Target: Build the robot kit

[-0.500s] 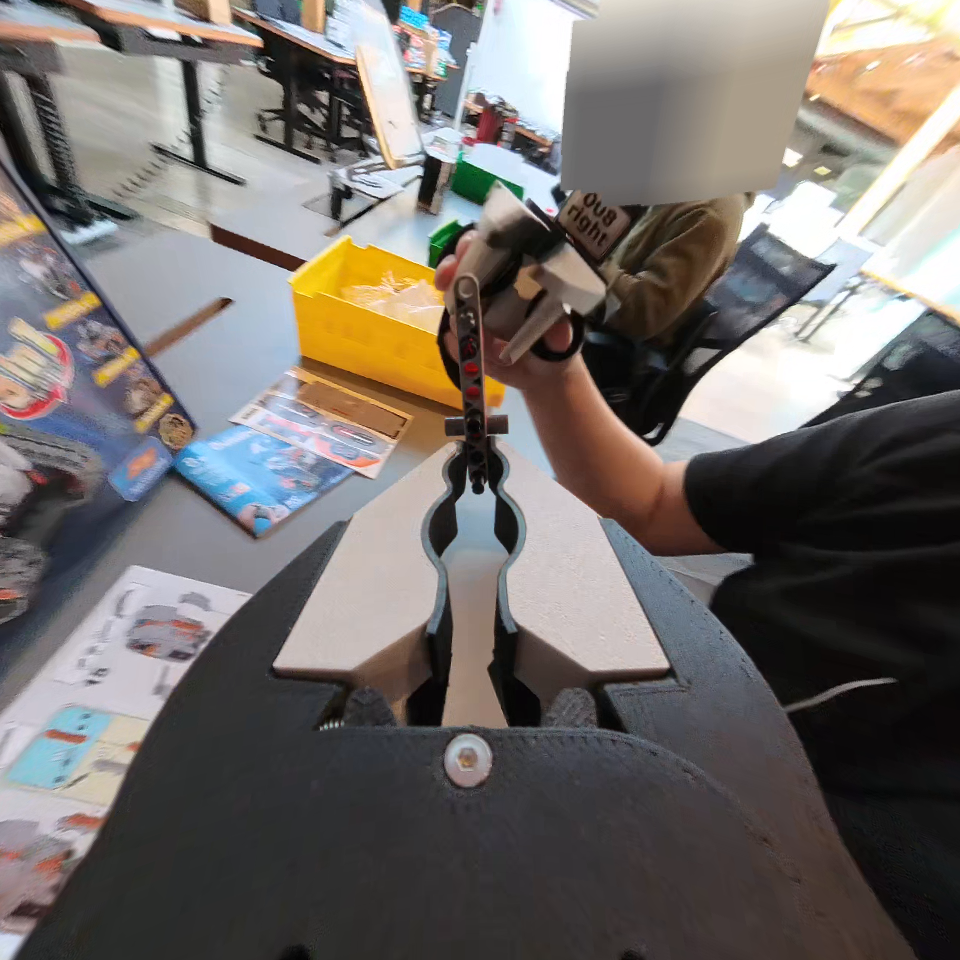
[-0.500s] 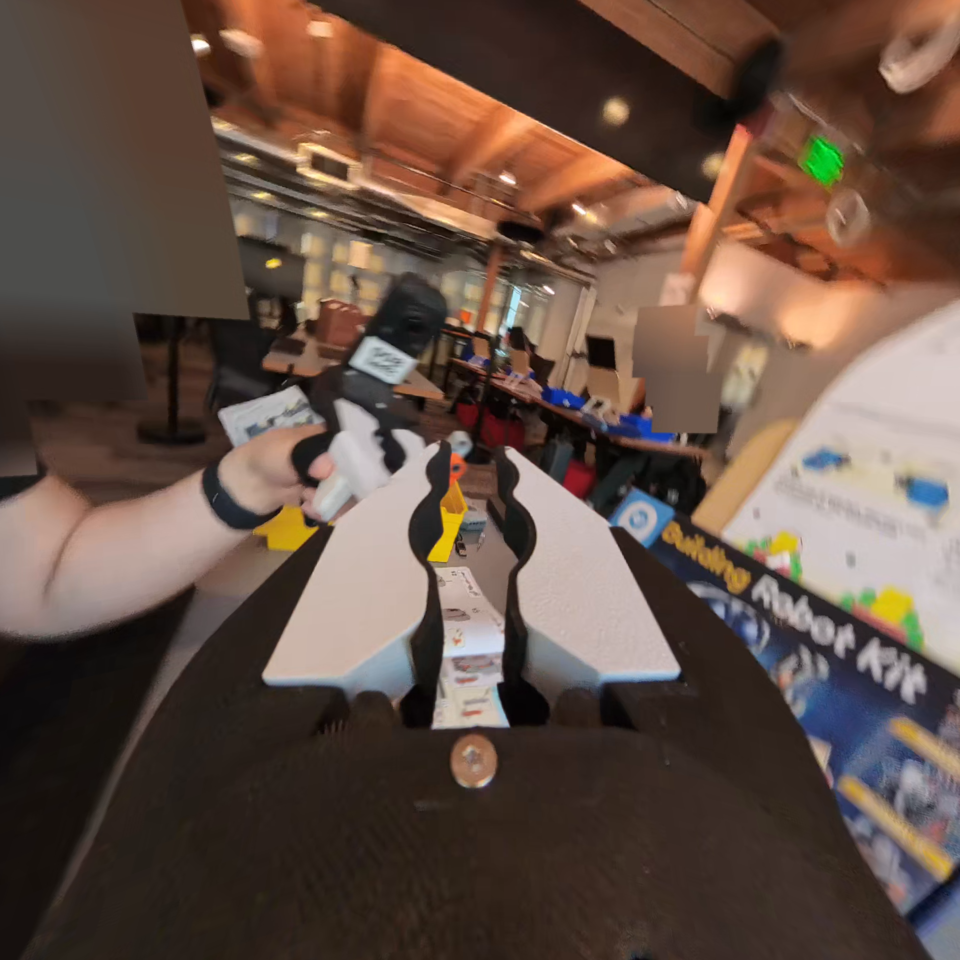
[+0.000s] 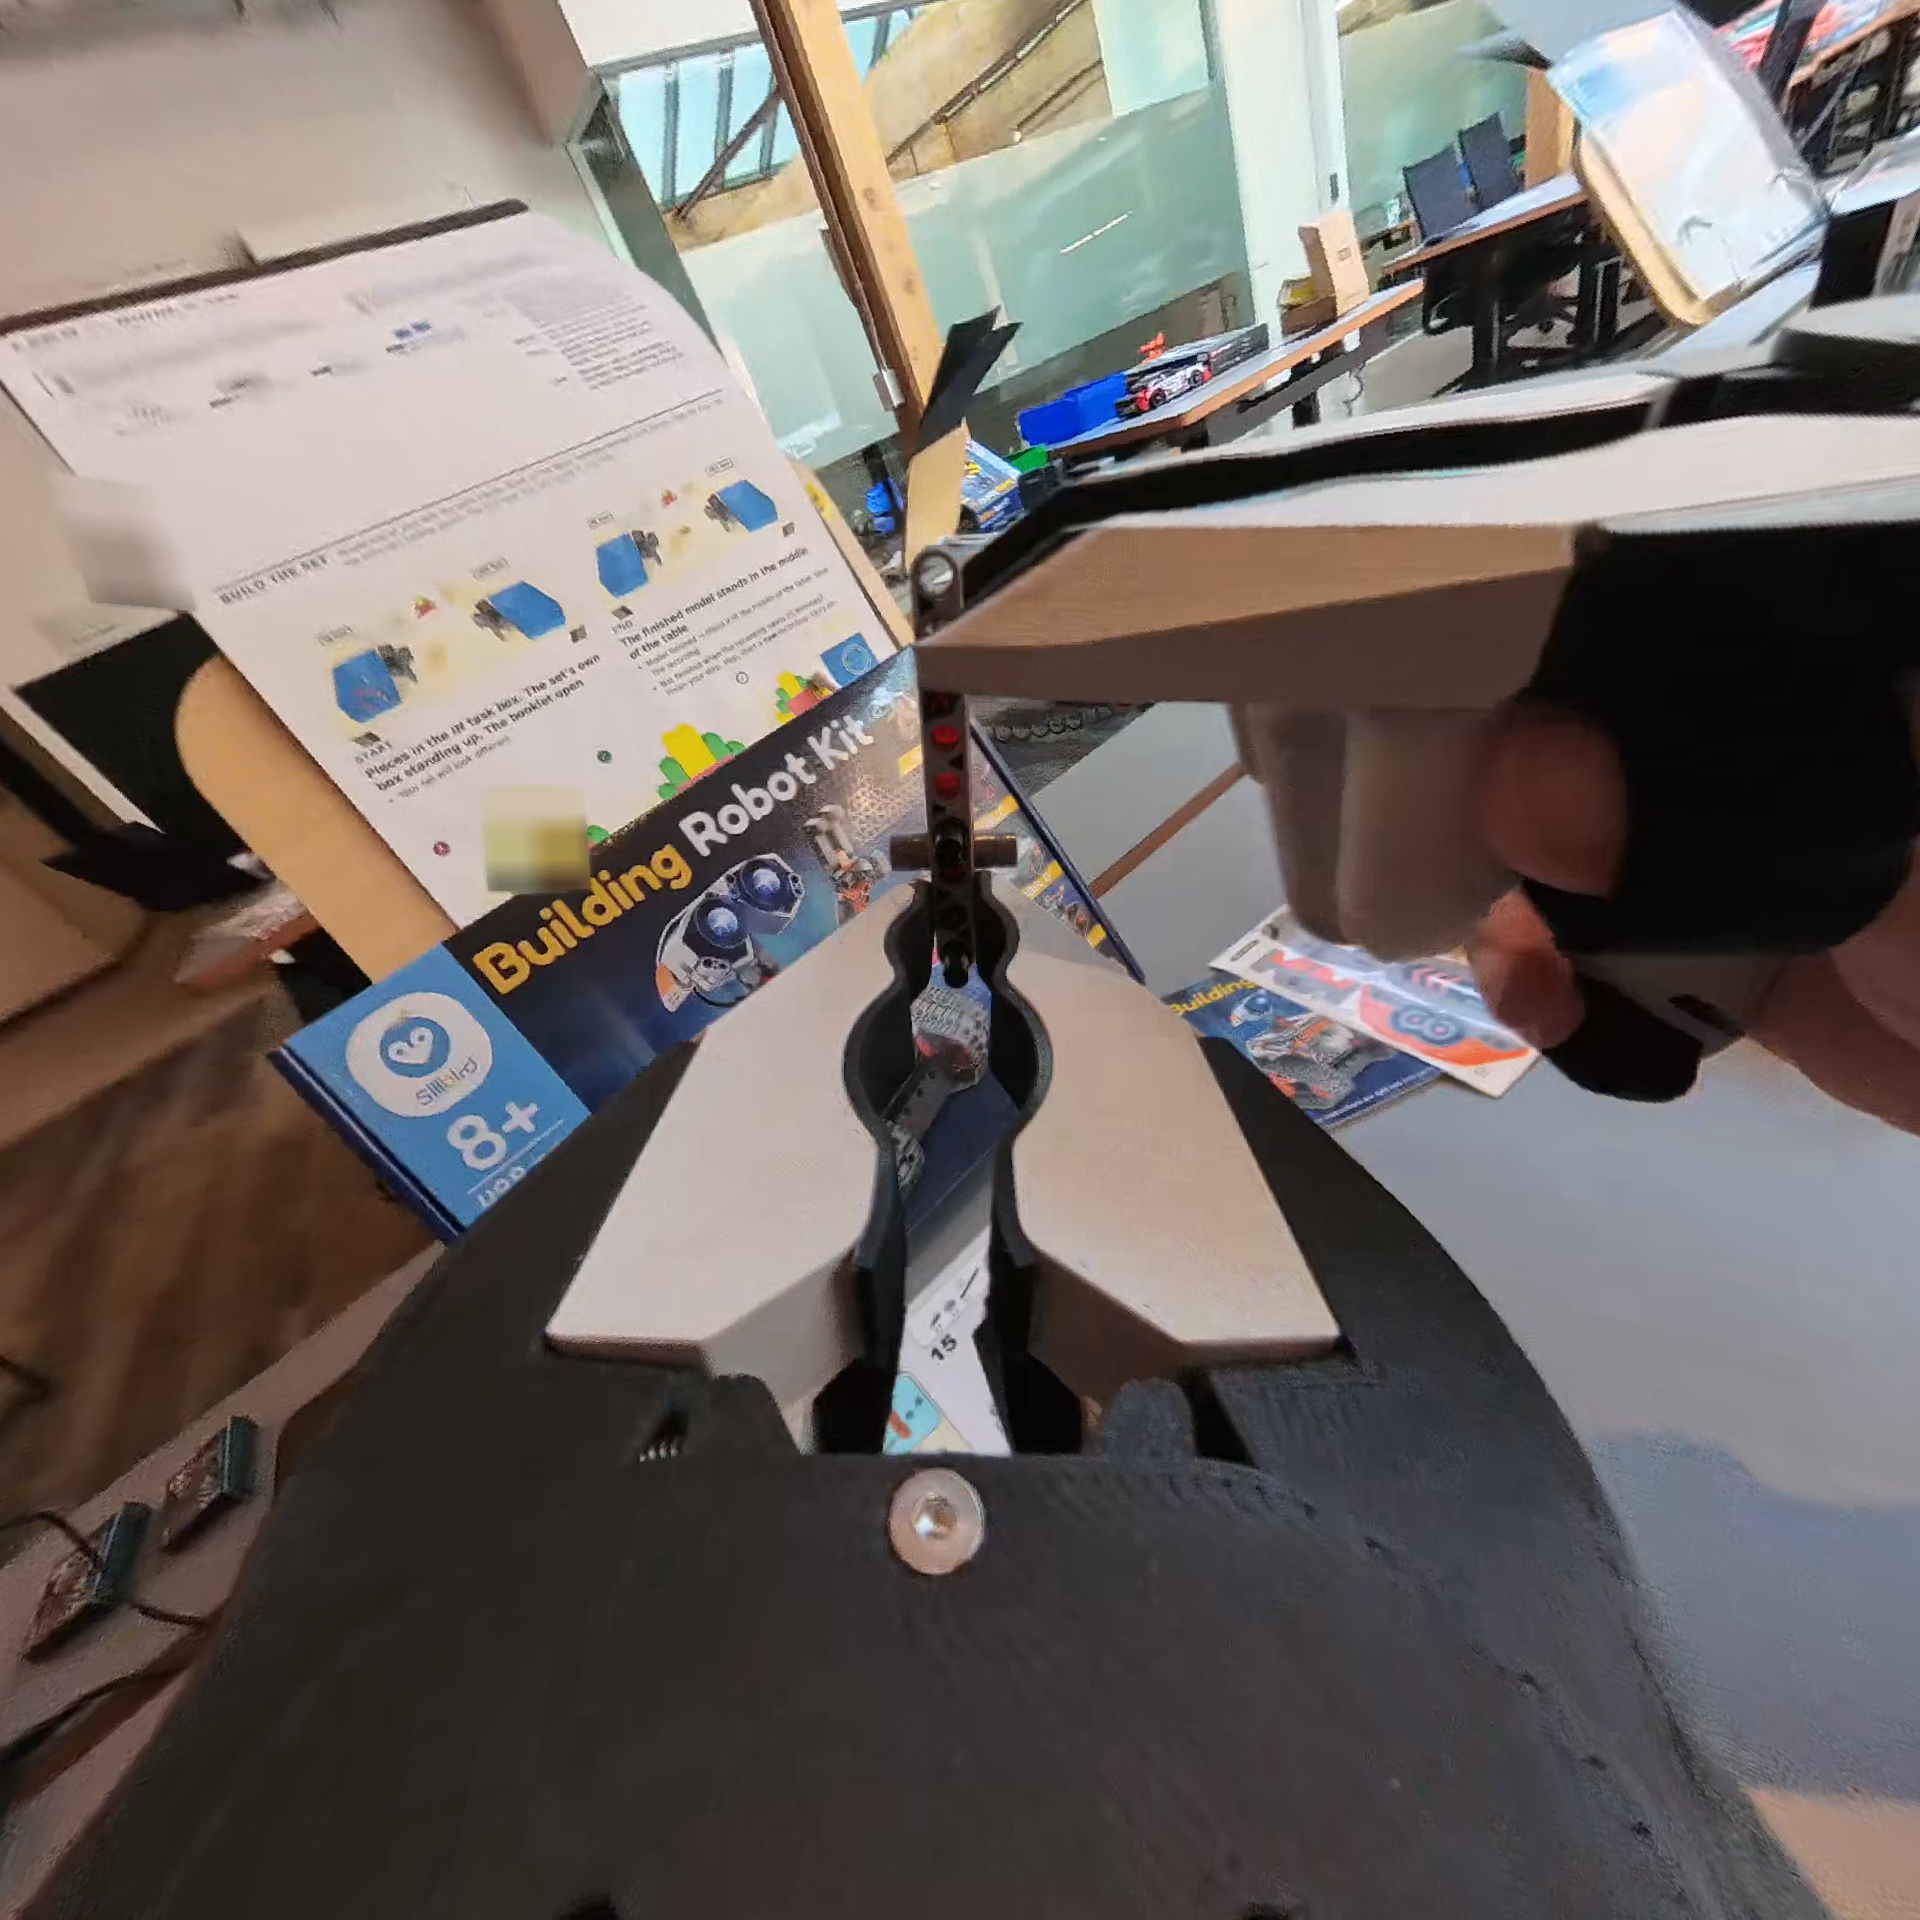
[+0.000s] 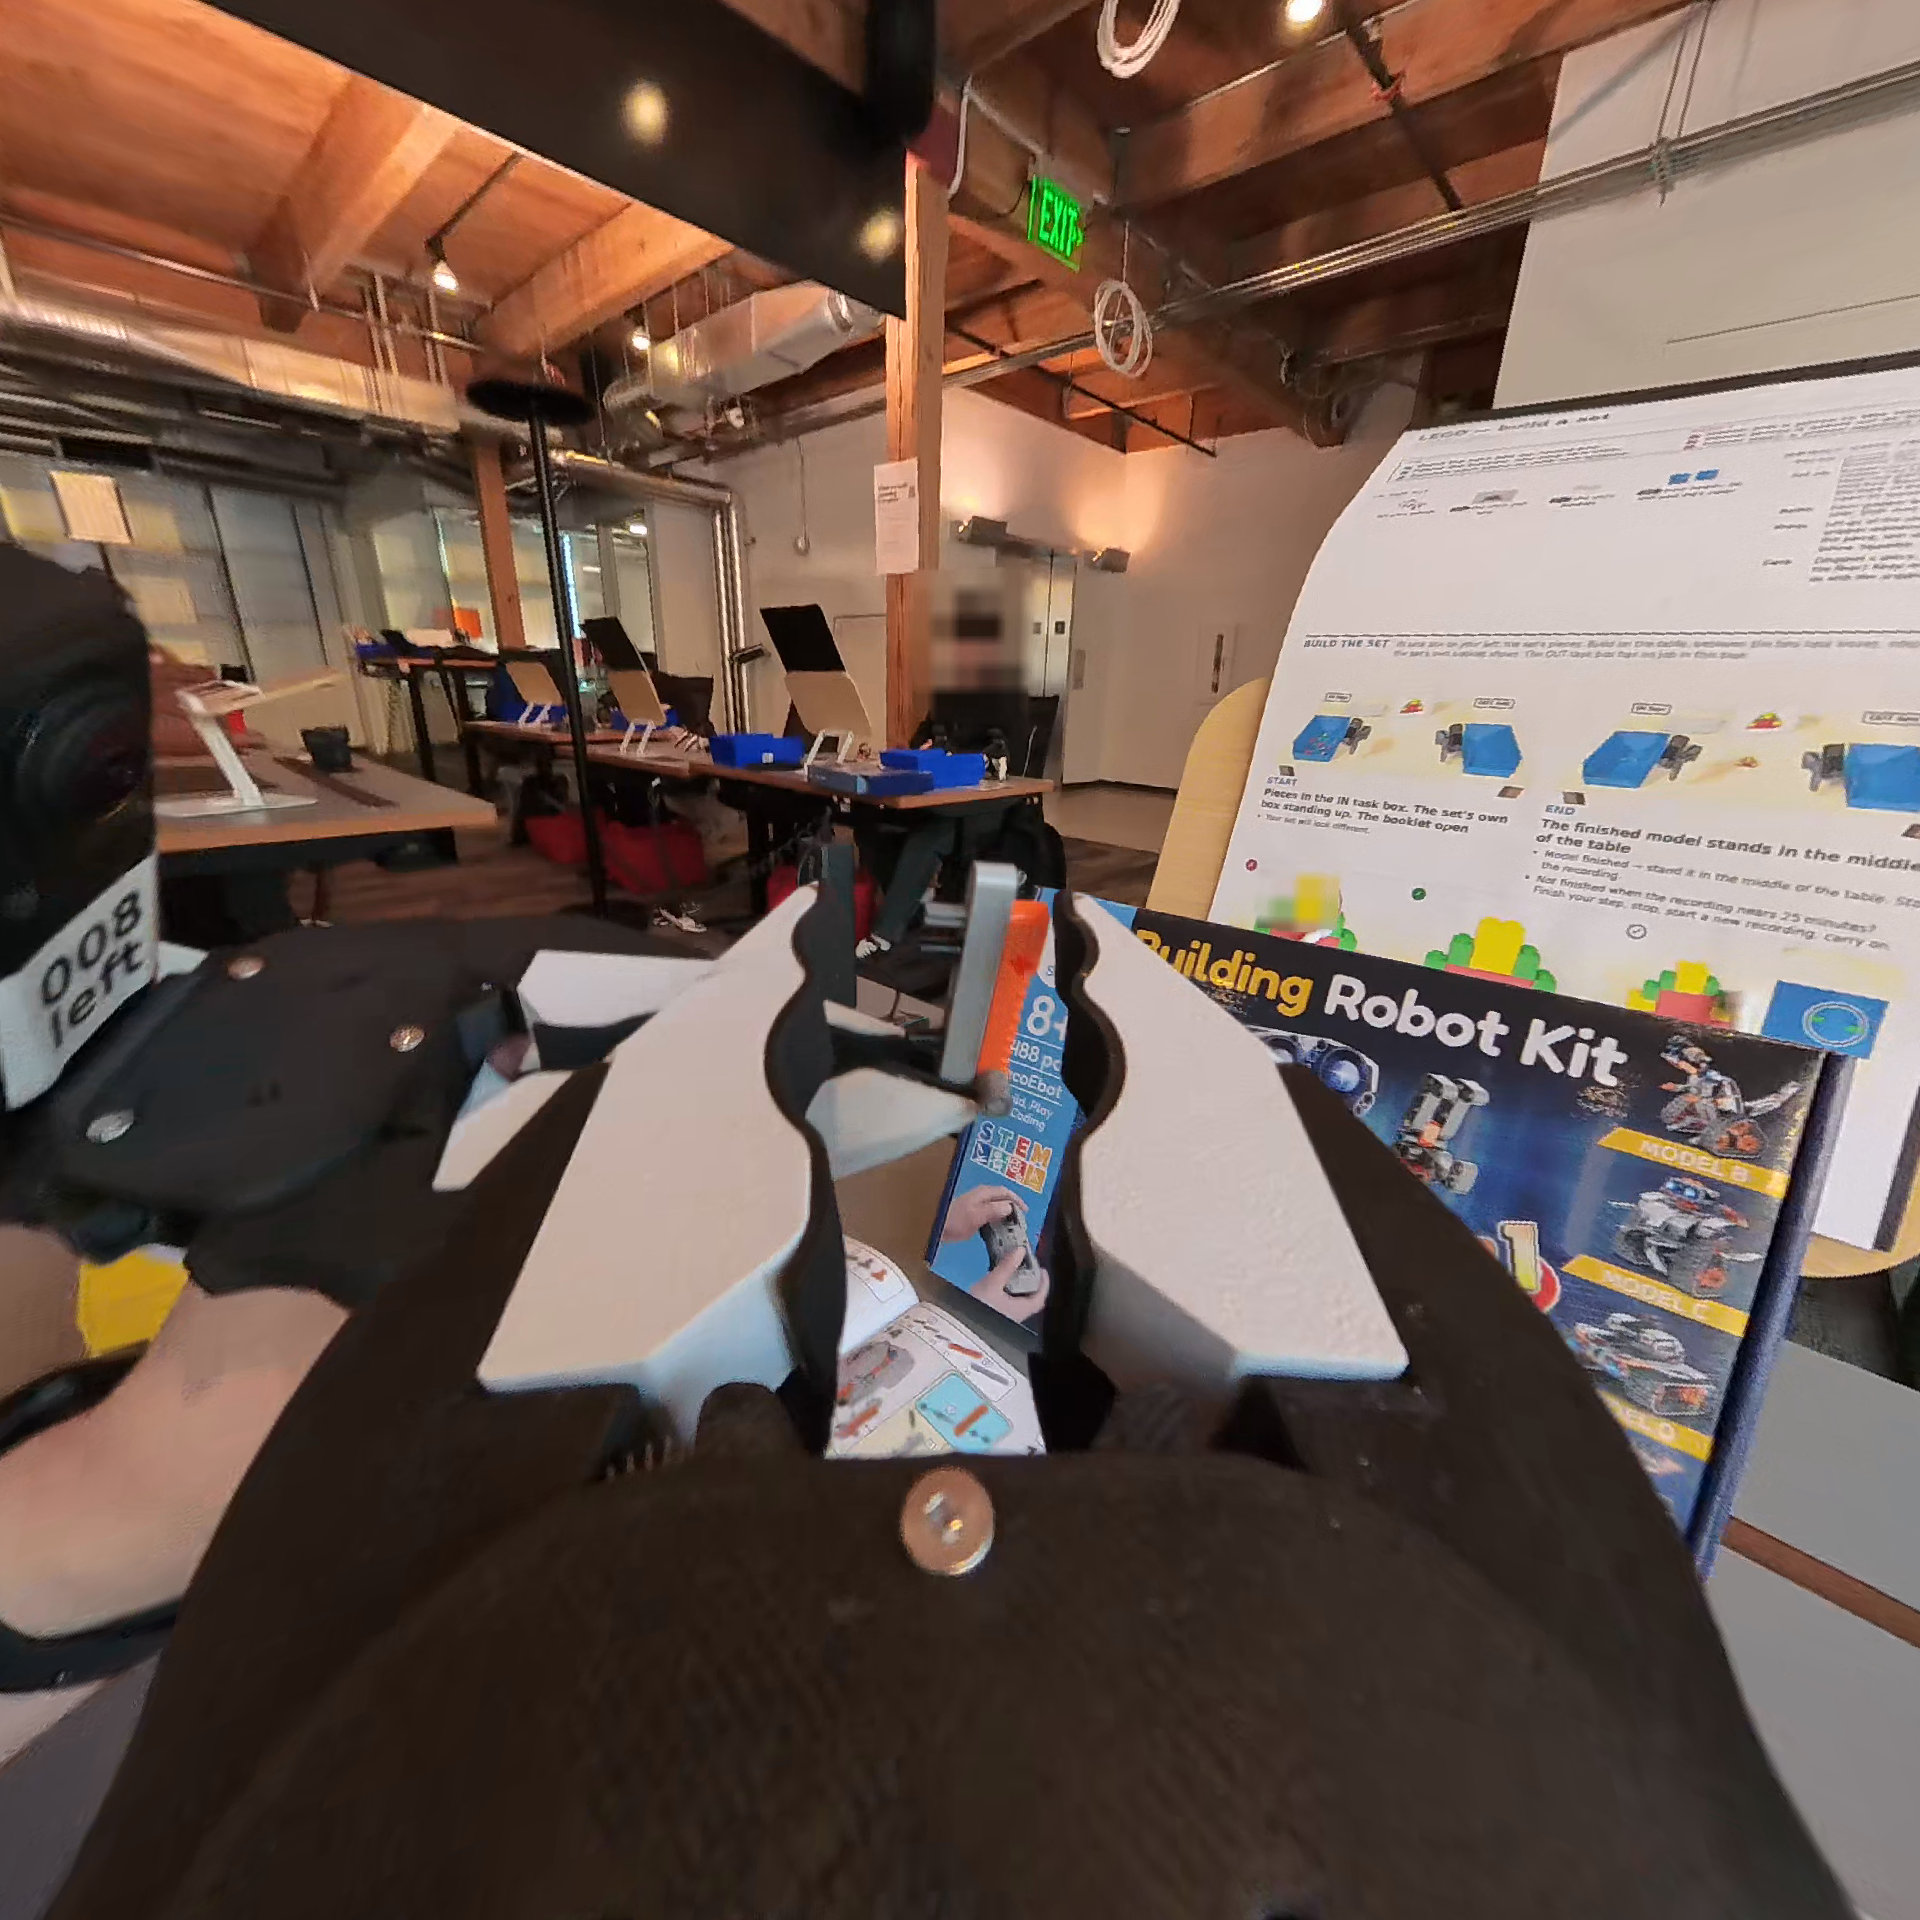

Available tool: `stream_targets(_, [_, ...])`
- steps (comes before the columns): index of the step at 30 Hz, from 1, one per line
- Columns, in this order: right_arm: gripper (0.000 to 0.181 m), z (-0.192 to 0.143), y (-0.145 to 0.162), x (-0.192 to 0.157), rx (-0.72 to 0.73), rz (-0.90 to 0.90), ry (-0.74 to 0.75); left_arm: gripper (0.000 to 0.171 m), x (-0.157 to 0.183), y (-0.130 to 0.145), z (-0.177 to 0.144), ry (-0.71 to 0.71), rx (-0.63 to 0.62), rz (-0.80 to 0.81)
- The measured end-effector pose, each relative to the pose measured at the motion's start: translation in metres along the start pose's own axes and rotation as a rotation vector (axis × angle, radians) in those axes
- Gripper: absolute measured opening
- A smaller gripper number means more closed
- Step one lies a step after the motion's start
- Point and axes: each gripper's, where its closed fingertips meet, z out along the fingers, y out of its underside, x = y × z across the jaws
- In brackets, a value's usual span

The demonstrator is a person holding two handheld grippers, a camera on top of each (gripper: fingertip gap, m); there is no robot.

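**Obscured and cut-off items**

The beam's (image 3: pixel 943 821) upper part was covered by the right gripper's finger (image 3: pixel 1247 613); its lower tip sat hidden between the left gripper's (image 3: pixel 951 935) pads. The box (image 4: pixel 1507 1143) was cut off behind the right gripper (image 4: pixel 940 1039). The sheet's (image 3: pixel 436 436) top was blurred. Whether the right gripper touched the beam could not be told.

Both my grippers are looking the same: matte black printed bodies, pale grey wedge fingers with wavy black inner edges, and one silver screw sitting dead centre. My left gripper (image 3: pixel 948 961) is wearing a white tag with writing and a few small silver screws. My right gripper (image 4: pixel 940 1023) is showing a black strap.
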Motion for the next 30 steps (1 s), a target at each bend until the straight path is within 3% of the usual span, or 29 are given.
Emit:
stream_targets(6, [0.028,-0.002,0.002,0.012,-0.016,-0.044,0.063,0.006,0.012,-0.001,0.002,-0.009,0.029,0.035])
stream_targets(12, [0.027,-0.001,0.007,0.011,-0.035,0.076,-0.004,0.005,0.011,-0.003,0.002,-0.011,0.045,0.02])
stream_targets(20, [0.023,-0.004,0.003,0.008,0.01,-0.019,-0.011,0.006,0.013,-0.007,-0.001,-0.019,0.05,0.05])
stream_targets(27, [0.022,-0.005,0.007,0.019,0.013,0.008,-0.026,0.006,0.014,0.0,0.004,-0.03,-0.001,0.119])
stream_targets(30, [0.022,-0.008,0.001,0.028,0.027,0.094,-0.039,0.025,0.017,0.004,0.007,-0.002,-0.023,0.132])
